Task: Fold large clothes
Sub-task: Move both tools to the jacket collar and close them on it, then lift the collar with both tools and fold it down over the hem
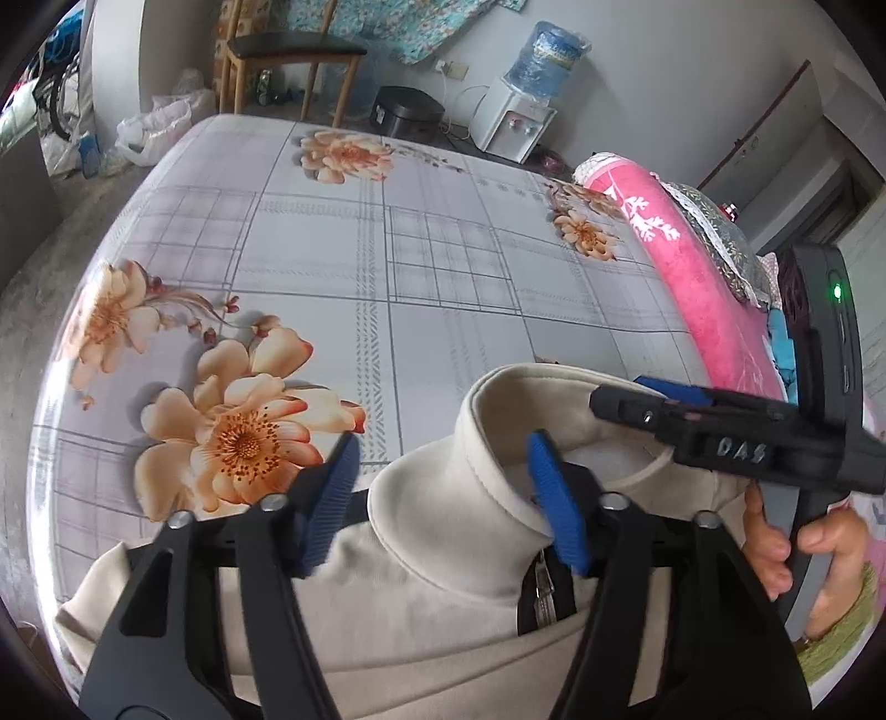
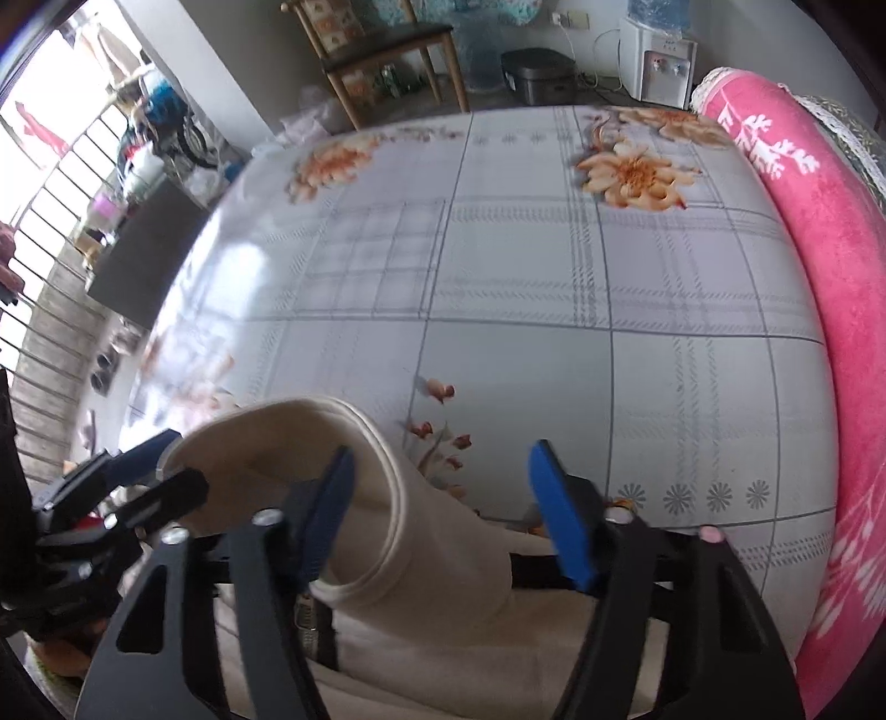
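A cream zip-up garment (image 1: 432, 559) lies at the near edge of the bed, its stand-up collar (image 1: 498, 399) raised and its zipper (image 1: 542, 592) just below. My left gripper (image 1: 443, 498) is open and straddles one side of the collar; there is a gap at the left pad (image 1: 332, 493). My right gripper (image 1: 626, 390) reaches in from the right at the collar's far side, held by a hand (image 1: 803, 548). In the right wrist view the right gripper (image 2: 443, 509) is open, one pad (image 2: 326, 498) inside the collar ring (image 2: 310, 432) and the other clear of the cloth. The left gripper (image 2: 166, 471) is at the collar's left edge.
The bed sheet (image 1: 332, 266) is grey-checked with orange flowers. A rolled pink blanket (image 1: 709, 288) runs along the bed's right side. Beyond the far edge stand a wooden chair (image 1: 288, 50), a black box (image 1: 404, 113) and a water dispenser (image 1: 515, 116).
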The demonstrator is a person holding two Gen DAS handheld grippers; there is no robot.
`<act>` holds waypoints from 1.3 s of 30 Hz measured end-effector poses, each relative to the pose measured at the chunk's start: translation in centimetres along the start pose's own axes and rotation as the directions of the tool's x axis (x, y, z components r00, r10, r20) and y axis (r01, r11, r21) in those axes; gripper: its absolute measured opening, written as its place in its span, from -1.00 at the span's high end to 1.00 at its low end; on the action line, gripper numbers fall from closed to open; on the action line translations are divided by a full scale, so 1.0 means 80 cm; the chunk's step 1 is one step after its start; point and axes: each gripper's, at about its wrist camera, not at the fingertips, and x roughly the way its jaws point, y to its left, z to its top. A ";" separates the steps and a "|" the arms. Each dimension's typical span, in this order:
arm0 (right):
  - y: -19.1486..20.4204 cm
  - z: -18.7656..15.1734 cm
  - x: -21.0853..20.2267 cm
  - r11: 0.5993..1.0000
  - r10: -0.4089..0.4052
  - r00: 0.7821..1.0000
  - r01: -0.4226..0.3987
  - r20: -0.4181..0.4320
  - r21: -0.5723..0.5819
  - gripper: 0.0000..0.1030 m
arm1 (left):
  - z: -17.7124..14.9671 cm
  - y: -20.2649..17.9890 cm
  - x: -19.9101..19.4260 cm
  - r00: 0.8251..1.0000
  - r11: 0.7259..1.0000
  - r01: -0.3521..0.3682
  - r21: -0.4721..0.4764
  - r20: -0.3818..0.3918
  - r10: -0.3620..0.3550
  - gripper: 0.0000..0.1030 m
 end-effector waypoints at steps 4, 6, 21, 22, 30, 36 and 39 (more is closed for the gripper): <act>0.008 -0.016 -0.012 0.999 0.007 1.000 -0.006 0.013 -0.045 0.65 | -0.003 -0.004 -0.001 1.000 1.000 0.022 0.006 0.004 -0.022 0.65; 0.016 -0.027 -0.029 0.997 0.002 1.000 0.000 0.031 -0.077 0.76 | -0.009 -0.014 -0.013 1.000 0.999 0.015 0.050 0.026 -0.016 0.76; 0.039 -0.182 -0.105 0.956 -0.018 0.994 0.048 0.106 -0.291 0.81 | -0.136 -0.066 -0.105 1.000 0.930 0.003 0.367 0.004 -0.005 0.79; 0.036 -0.196 -0.093 0.954 -0.026 0.996 0.050 0.083 -0.294 0.81 | -0.147 -0.065 -0.098 1.000 0.927 -0.004 0.376 -0.017 0.012 0.79; 0.030 -0.231 -0.105 0.938 -0.036 0.999 0.046 0.035 -0.344 0.15 | -0.180 -0.025 -0.094 0.995 0.946 0.034 0.323 -0.098 -0.002 0.31; 0.033 -0.217 -0.169 0.940 0.094 0.986 -0.043 0.137 -0.338 0.09 | -0.166 -0.019 -0.157 0.991 0.939 0.108 0.326 0.041 -0.128 0.27; 0.041 -0.197 -0.155 0.954 0.117 0.982 -0.070 0.148 -0.293 0.11 | -0.152 -0.026 -0.141 0.992 0.955 0.102 0.277 0.049 -0.120 0.28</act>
